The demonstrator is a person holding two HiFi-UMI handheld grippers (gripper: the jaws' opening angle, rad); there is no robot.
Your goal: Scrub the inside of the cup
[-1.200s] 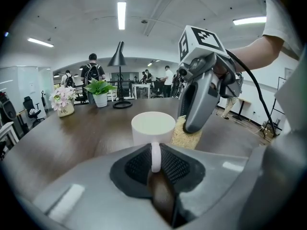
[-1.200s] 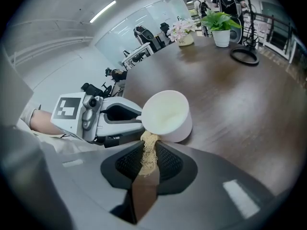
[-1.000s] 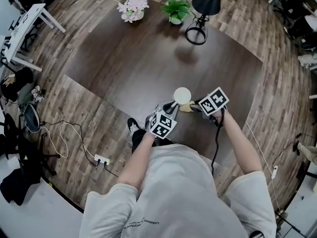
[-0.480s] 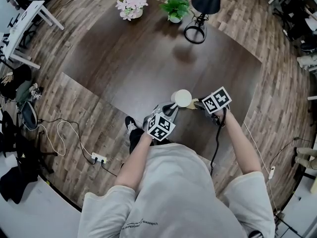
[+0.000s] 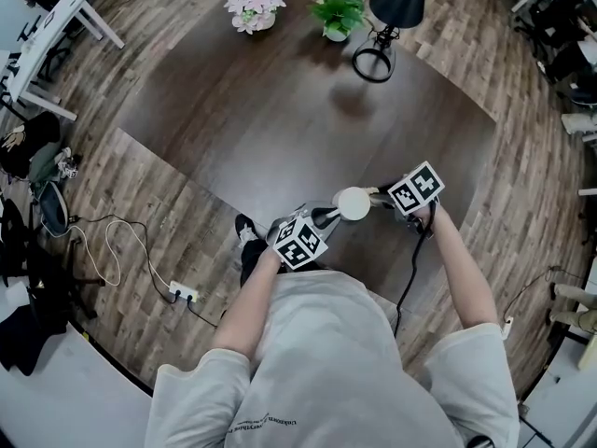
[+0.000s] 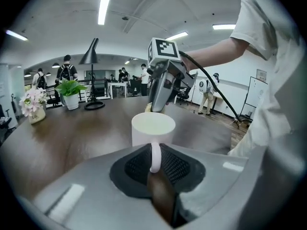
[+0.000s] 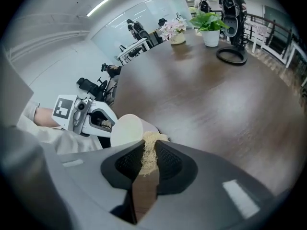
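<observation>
A white cup (image 5: pixel 354 203) hangs above the table's near edge, held by its handle (image 6: pixel 155 158) in my left gripper (image 5: pixel 322 218), which is shut on it. The cup (image 6: pixel 152 129) stands upright in the left gripper view, its open mouth up. My right gripper (image 5: pixel 381 197) is shut on a beige fibrous scrubber (image 7: pixel 148 153). It sits just right of the cup (image 7: pixel 126 130) with the scrubber's tip beside the cup's rim. In the left gripper view the right gripper (image 6: pixel 162 94) hangs just behind the cup.
The dark wooden table (image 5: pixel 280 110) carries a pink flower pot (image 5: pixel 256 2), a green plant (image 5: pixel 337 14) and a black desk lamp (image 5: pixel 381 31) along its far edge. A power strip and cables (image 5: pixel 177 293) lie on the floor to the left.
Both grippers, the cup and the scrubber have shifted slightly right and toward me. The grips are unchanged.
</observation>
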